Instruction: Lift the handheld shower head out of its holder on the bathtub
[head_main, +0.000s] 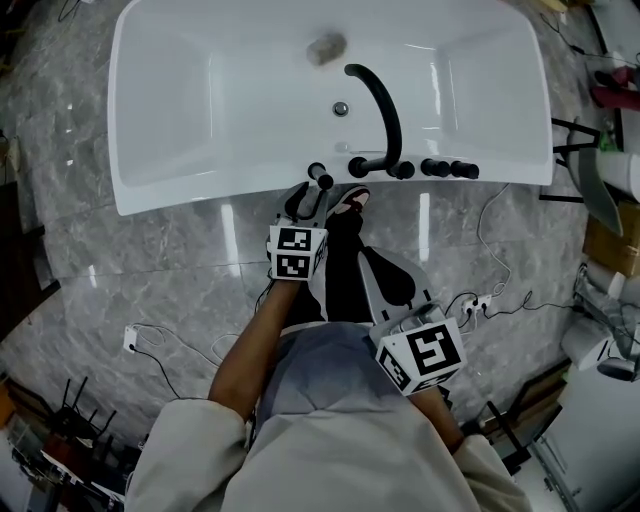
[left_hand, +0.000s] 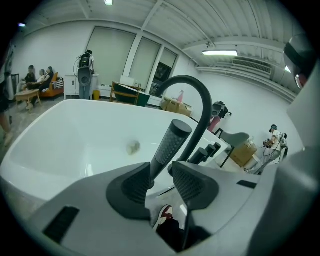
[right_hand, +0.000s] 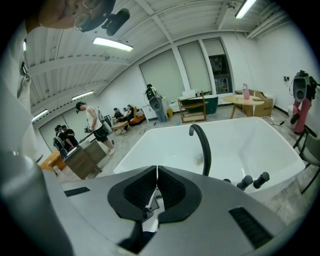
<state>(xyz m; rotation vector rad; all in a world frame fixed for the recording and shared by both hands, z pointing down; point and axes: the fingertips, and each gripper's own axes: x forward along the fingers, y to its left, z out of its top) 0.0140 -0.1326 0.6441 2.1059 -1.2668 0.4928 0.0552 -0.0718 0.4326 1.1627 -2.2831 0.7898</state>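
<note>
Step in hand: setting the left gripper (left_hand: 161, 176) around the handheld shower head (left_hand: 170, 144) before the lift. Judged early, as the head is not raised yet.
Shower head location: it stands tilted on the near rim of the bathtub (head_main: 200, 196), just left of the foot of the curved black spout (head_main: 386, 108) and the row of knobs (head_main: 447, 168). The holder is hidden behind the jaws in the left gripper view.
Left jaws: released and spread, with the textured black handle running up between the pads (left_hand: 136, 183). The handle lies close to the pad at the left of that view, with a clear gap to the other. There is no clamp yet.
Right jaws: the right gripper (right_hand: 157, 172) is clenched with its pads together and nothing between them. It is held back from the near rim, well apart from the fittings.
Grip placement: centre the handle between both pads before closing. Take it on the textured section, where the surface should resist slipping.
Clamp check: close until both pads bear evenly. A one-sided contact is likely to tip the handle in its seat.
Lift path: draw along the handle's own lean, not straight up, to avoid binding in the holder.
Clearance: the spout stands near on one side, so keep the raised head off it.
Hose: none is visible. Expect drag and lift slowly.
</note>
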